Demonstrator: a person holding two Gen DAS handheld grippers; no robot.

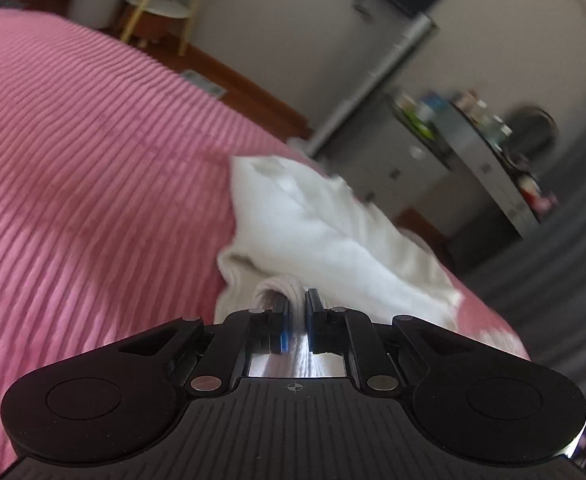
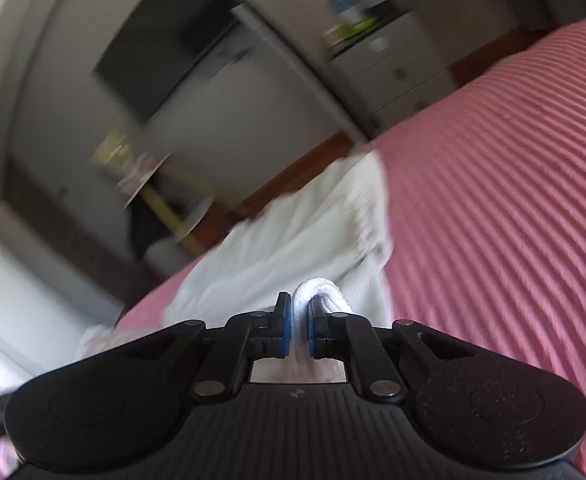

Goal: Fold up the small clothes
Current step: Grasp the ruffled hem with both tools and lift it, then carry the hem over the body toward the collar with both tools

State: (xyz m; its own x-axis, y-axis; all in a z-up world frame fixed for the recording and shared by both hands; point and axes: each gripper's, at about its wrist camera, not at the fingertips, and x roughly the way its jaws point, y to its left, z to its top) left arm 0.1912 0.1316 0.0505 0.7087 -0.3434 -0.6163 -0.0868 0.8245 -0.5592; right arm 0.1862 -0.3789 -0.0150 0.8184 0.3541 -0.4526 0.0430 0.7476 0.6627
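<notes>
- A white garment point(image 1: 325, 220) is seen lying on a pink ribbed bedcover point(image 1: 93, 160), at about 1 o'clock from the left gripper point(image 1: 297, 308).
- A bunched fold of the white cloth is pinched between the nearly closed blue pads of the left gripper.
- In the right wrist view, the same garment point(image 2: 293, 232) is spread toward 11 o'clock from the right gripper point(image 2: 300, 310), with the bedcover point(image 2: 493, 200) at 2 o'clock.
- A rolled edge of the cloth is clamped between the right gripper's pads.
- Blurred furniture is seen beyond the bed's edge.
</notes>
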